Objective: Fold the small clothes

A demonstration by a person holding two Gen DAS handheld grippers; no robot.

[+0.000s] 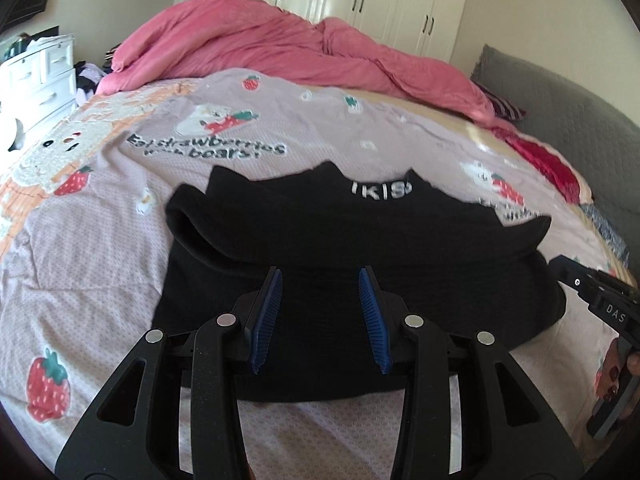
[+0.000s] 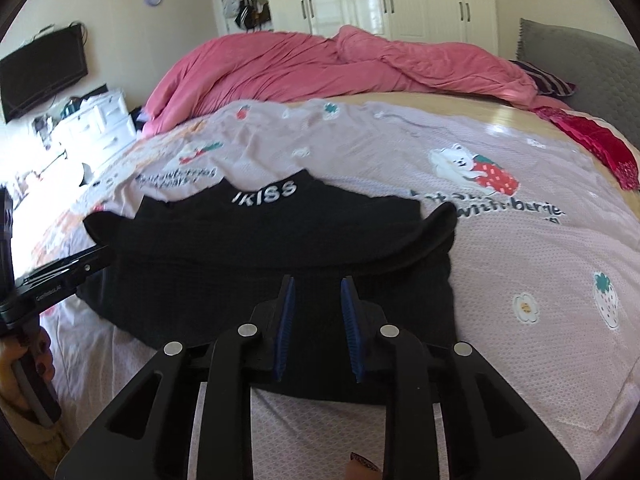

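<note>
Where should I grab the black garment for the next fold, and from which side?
Grip the black garment at its two near-edge corners, one set of tongs each, coming in low from the near side. It already lies folded flat, lettered collar at the far edge, so the near edge is probably easiest to pinch and carry forward.

Left gripper (image 1: 322, 280) over black garment (image 1: 360, 248), jaws apart, nothing between. Garment flat on bed (image 1: 100, 272). Right gripper (image 1: 600, 300) at garment's right edge.

Bed sheet (image 1: 100, 248) – black garment (image 1: 360, 248), pink duvet (image 1: 248, 44), perhaps cushions.
</note>
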